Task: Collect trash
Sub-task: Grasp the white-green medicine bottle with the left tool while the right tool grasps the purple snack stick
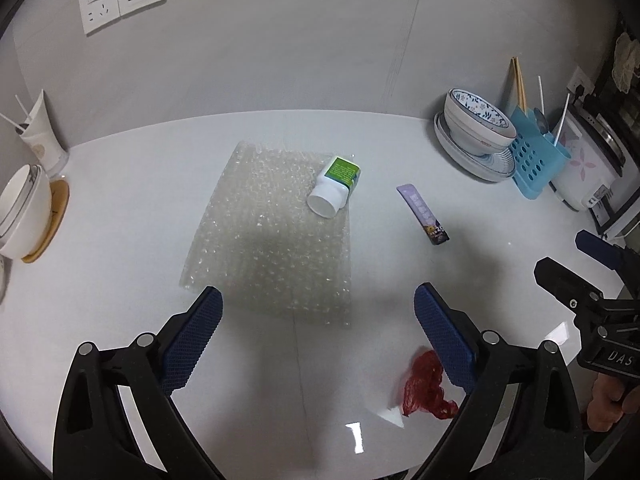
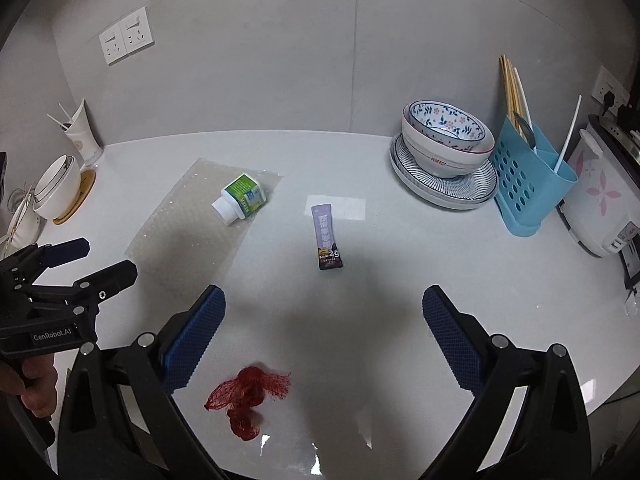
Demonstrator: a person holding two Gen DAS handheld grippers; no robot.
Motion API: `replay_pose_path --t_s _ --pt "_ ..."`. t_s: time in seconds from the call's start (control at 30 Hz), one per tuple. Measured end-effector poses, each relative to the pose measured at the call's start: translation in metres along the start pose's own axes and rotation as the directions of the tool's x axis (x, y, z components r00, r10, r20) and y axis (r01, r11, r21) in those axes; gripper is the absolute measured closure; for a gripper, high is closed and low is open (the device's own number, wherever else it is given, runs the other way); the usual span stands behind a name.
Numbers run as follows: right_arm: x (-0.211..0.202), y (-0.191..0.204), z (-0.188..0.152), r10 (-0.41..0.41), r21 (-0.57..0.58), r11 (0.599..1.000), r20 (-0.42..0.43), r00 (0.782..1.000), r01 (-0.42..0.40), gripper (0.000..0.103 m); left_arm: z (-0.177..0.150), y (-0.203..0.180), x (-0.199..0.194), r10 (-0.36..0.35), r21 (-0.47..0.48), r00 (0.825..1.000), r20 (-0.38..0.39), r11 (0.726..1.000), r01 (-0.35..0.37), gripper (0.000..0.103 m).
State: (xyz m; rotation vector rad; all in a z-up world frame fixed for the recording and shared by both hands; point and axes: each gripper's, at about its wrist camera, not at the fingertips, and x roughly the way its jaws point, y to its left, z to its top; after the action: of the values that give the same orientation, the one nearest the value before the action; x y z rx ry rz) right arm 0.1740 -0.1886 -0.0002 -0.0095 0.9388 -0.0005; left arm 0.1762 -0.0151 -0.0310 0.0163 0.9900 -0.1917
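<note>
Right wrist view: right claw (image 2: pixel 322 312) released, jaws wide apart, nothing between them, hovering over the white desk (image 2: pixel 400 280). Red mesh net (image 2: pixel 248 396) lies crumpled on the desk just below and slightly left of the claw's centre, close to its left finger. Purple sachet (image 2: pixel 328 236) lies flat ahead of the claw, near centre line, long axis running away from the camera, dark end nearer. White bottle (image 2: pixel 239 199) with green label lies on its side farther off to the left, cap end toward the camera, resting on the bubble wrap sheet (image 2: pixel 188 232).

Left wrist view: left claw (image 1: pixel 318 312) also released and empty, its fingers over the near edge of the bubble wrap; bottle straight ahead, sachet ahead-right, net beside its right finger.

Judgement: the net is nearest to both claws; the sachet suits the right claw, the bottle and wrap the left.

Count: one net, one sachet, one bottle, one bubble wrap sheet. No bin visible.
</note>
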Motion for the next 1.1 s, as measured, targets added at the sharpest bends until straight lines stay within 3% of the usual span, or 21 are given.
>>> replay_pose_path --t_s 0.37,0.8,1.1 --pt "0.081 -0.004 0.034 -0.017 -0.014 1.0 -0.105 0.994 0.016 0.019 0.051 0.003 0.074 -0.007 0.034 0.999 -0.044 0.999 0.008 0.013" --pt "0.163 -0.002 0.055 -0.026 -0.016 1.0 -0.257 0.966 0.023 0.037 0.092 -0.004 0.149 -0.02 0.108 0.995 -0.102 0.994 0.031 0.015" --pt "0.19 0.0 0.052 -0.042 -0.003 0.999 -0.315 0.948 0.043 0.054 0.098 -0.015 0.174 -0.021 0.151 0.992 -0.128 0.988 0.04 0.031"
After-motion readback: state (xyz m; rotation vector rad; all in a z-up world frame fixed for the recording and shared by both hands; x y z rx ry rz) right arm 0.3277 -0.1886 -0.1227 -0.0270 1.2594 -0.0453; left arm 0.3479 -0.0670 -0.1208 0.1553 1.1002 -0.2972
